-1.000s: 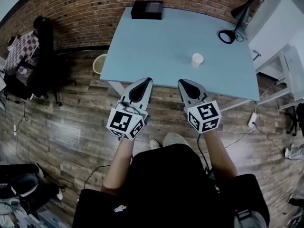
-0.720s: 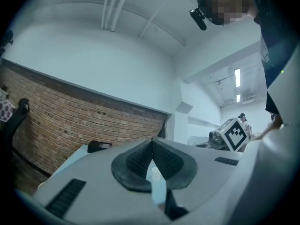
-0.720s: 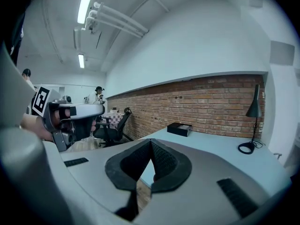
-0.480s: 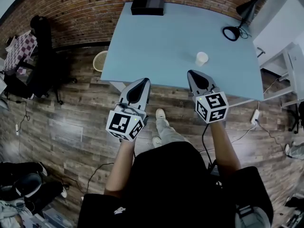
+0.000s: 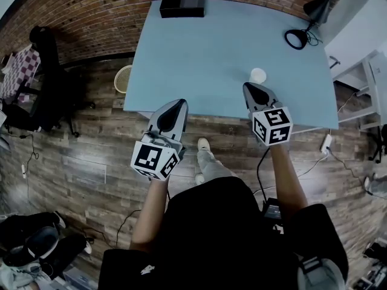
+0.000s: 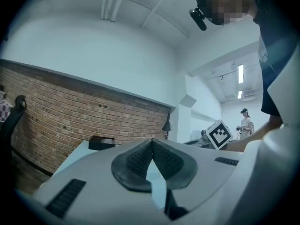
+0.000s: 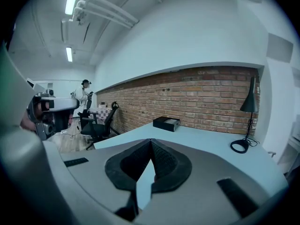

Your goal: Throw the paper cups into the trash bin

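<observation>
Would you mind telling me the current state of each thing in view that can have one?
Paper cup: upright on the table, mouth up, not held.
Left gripper: shut, empty.
Right gripper: shut, empty, just short of the paper cup.
Trash bin: upright on the floor by the table's left edge, open-topped.
Desk lamp: standing, looks unlit.
Black box: lying flat at the table's far edge.
</observation>
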Tool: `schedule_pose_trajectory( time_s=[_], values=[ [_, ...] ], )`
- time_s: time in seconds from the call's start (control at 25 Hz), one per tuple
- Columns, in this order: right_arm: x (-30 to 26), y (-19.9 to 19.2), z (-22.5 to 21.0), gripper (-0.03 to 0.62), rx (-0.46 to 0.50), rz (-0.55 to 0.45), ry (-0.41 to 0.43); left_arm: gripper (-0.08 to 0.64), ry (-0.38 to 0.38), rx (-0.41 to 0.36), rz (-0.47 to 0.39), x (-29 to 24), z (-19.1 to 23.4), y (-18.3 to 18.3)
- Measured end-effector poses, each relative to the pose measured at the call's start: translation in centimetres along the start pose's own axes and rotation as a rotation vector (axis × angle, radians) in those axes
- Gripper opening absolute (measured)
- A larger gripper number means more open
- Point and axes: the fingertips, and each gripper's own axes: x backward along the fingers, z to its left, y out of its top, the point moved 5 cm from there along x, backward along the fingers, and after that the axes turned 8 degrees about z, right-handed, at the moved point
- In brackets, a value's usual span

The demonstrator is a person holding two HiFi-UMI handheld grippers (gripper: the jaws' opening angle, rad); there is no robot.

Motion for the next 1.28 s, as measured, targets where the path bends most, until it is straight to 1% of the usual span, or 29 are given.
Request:
schedule_pose_trajectory(
  time_s=[0.24,0.36,0.48,0.68,0.84,0.88,1.0,1.12,1.28],
  values=[
    [-2.6,-1.9,-3.2,0.002,-0.003,0.097,-0.046,0.009,-0.032,0.016,0.048,-3.3,1.8,-0.8],
    [-3.7,-3.4,-5.7,0.002,-0.008,0.171,-0.088,0.009,-0.051,0.011,0.069,-4.9,2.2,-1.0],
    [-4.9,-4.9,-8.1,0.002,0.018,0.258,-0.122,0.009,-0.060,0.020,0.078,-6.4,3.2,-1.1],
    [-7.3,-6.3,-11.0,0.002,0.037,0.347,-0.128,0.009,-0.062,0.030,0.114,-8.8,4.6,-1.5],
    [-9.1,-7.6,-12.3,0.005,0.066,0.418,-0.123,0.009,-0.059,0.046,0.135,-10.5,5.6,-2.0],
    [-9.5,-7.9,-12.6,0.011,0.075,0.439,-0.122,0.009,-0.059,0.052,0.139,-10.9,5.8,-2.1],
    [-10.7,-9.0,-13.3,0.077,0.100,0.500,-0.114,0.009,-0.061,0.063,0.155,-12.3,6.5,-2.3],
    [-11.9,-9.8,-13.7,0.104,0.125,0.550,-0.106,0.009,-0.067,0.066,0.175,-13.6,6.9,-2.3],
    [-13.0,-11.2,-13.6,0.125,0.131,0.606,-0.084,0.009,-0.056,0.078,0.197,-14.7,7.7,-2.7]
  ],
)
